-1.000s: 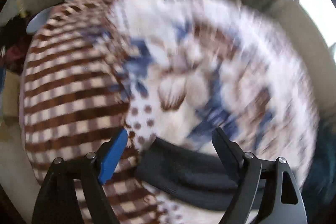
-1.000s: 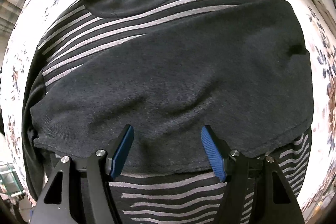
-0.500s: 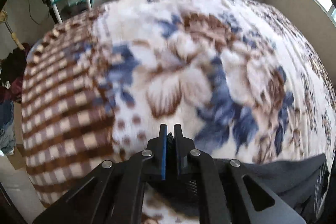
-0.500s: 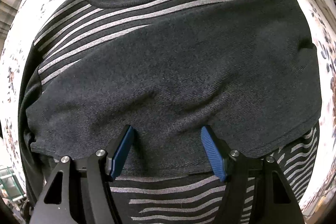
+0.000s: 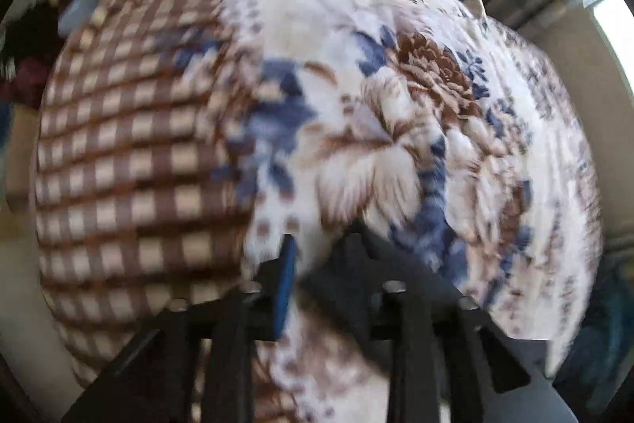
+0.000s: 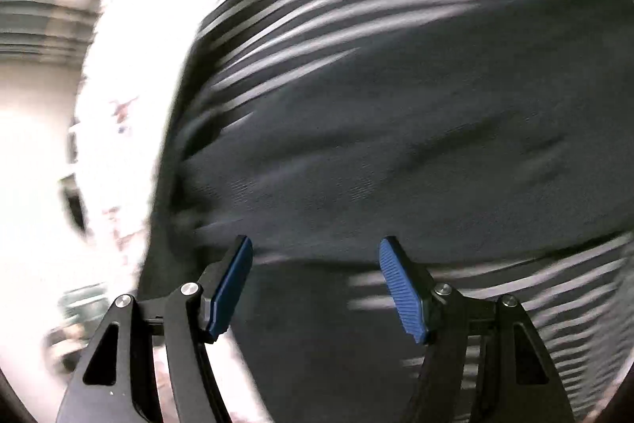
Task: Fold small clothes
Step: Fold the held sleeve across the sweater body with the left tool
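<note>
Dark grey sweater (image 6: 396,129) with pale stripes is lying flat on the floral blanket (image 5: 396,113), one plain part folded over the striped front. Right tool (image 6: 315,284) is hovering over the sweater's folded edge, jaws spread, nothing pinched. Left tool (image 5: 321,264) is pointing down at the blanket beside the sweater; its jaws have just been opening, now slightly apart with only blanket showing between them. Both views blurred. Checked brown border (image 5: 130,153) is running along the blanket's left side.
</note>
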The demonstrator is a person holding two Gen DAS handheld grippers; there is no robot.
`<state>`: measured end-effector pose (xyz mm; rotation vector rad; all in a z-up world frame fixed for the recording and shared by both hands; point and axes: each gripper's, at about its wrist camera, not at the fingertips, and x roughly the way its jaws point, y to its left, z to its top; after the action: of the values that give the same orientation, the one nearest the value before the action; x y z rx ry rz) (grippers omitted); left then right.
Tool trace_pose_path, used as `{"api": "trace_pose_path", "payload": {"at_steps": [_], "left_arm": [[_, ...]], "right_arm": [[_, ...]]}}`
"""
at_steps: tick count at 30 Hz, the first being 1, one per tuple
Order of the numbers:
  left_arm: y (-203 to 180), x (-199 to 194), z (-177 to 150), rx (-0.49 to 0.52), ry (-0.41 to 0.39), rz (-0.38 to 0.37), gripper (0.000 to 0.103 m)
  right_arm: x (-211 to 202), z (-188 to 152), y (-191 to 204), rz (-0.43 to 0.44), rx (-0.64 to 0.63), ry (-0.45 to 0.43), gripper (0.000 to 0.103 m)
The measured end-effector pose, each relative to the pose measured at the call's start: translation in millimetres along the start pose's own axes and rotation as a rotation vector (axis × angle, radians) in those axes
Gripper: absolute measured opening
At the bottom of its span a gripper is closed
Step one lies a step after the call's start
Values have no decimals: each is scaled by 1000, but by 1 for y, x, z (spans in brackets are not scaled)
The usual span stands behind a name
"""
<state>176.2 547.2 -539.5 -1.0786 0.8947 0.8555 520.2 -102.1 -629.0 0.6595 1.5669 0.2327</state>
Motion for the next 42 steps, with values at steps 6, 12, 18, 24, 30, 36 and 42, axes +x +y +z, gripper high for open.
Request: {"api": "trace_pose_path", "payload": {"at_steps": [6,12,18,24,30,36,42], "left_arm": [[0,14,-42,-90,114,-80,37],[-7,14,-65,-151,116,-95,37],[-1,1,-87,-234,151,-147,38],[6,25,-93,-416,121,-239,54],[-14,32,-97,-373,-9,-154,22],[-16,-20,-107,-262,-108,-205,3],[22,-15,-126,-317,14,-183,7]], "right_arm": [[49,1,41,113,26,35,69],[89,-17,68,39,-18,22,17],[74,-35,72,-58,-165,9,8],[65,-23,62,-11,-134,79,23],[46,-17,45,9,-103,46,47],[37,-17,38,-7,-115,38,47],[37,-20,31,-15,-111,55,47]]}}
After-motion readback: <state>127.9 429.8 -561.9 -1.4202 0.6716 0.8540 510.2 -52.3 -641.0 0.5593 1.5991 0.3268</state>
